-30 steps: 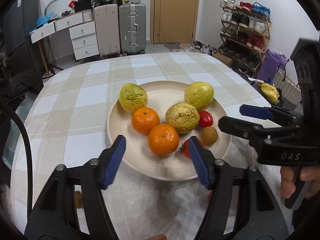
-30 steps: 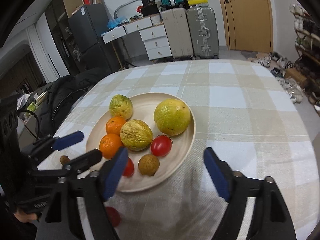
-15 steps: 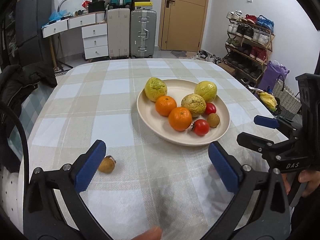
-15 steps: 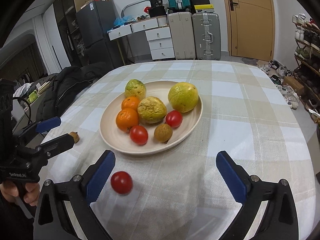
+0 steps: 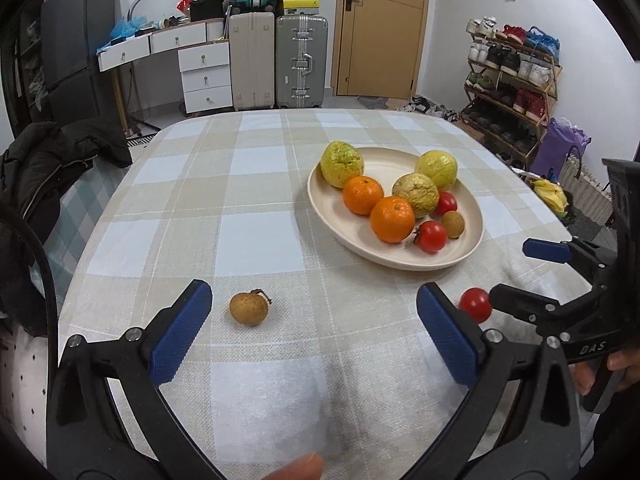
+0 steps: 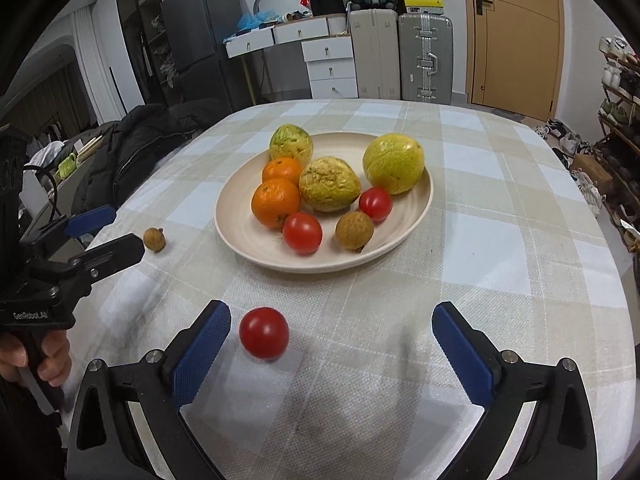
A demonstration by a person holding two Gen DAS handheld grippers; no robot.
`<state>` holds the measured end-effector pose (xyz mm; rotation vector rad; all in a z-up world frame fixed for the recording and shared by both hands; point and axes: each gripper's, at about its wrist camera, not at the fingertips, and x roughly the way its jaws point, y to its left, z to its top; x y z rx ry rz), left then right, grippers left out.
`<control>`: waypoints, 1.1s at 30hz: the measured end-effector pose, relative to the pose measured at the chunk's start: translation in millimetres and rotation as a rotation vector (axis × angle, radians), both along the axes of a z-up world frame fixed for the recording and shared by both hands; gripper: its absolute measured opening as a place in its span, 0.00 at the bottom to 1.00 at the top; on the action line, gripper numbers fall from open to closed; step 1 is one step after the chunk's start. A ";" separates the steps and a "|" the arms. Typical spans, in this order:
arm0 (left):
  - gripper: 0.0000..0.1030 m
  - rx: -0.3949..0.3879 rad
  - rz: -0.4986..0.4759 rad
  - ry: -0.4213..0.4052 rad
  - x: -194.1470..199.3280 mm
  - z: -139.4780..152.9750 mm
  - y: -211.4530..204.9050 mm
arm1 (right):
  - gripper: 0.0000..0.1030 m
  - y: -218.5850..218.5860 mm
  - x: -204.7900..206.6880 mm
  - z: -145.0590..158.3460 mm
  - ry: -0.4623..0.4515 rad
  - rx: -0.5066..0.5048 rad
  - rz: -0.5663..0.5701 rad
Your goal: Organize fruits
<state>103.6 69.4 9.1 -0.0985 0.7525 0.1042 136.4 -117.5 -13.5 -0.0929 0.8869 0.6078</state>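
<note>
A cream plate (image 5: 328, 210) (image 6: 232, 216) on the checked tablecloth holds several fruits: yellow-green ones, two oranges (image 5: 392, 219), two tomatoes and a brown longan (image 6: 354, 230). A loose longan (image 5: 248, 309) (image 6: 154, 239) lies on the cloth just ahead of my left gripper (image 5: 316, 334), which is open and empty. A loose tomato (image 6: 264, 333) (image 5: 475, 305) lies by the left finger of my right gripper (image 6: 332, 352), also open and empty.
The table edge curves off at left, with a black jacket (image 5: 52, 160) on a chair beside it. Suitcases (image 5: 300, 60), drawers and a shoe rack (image 5: 508, 88) stand well behind the table.
Both grippers have pulled back from the plate toward the near edge. The left one swung left, bringing the loose longan ahead of it; the loose tomato now sits by the right gripper.
</note>
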 end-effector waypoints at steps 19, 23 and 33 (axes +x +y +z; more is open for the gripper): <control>0.99 -0.040 0.099 0.141 19.7 -33.5 29.5 | 0.99 12.3 -7.9 -12.1 0.033 -0.054 0.061; 0.99 -0.066 0.112 0.155 22.0 -38.2 33.9 | 0.93 15.0 -11.6 -9.4 0.028 -0.045 0.094; 0.99 -0.048 0.116 0.163 24.7 -41.6 34.1 | 0.60 23.9 -14.5 -14.9 0.058 -0.041 0.151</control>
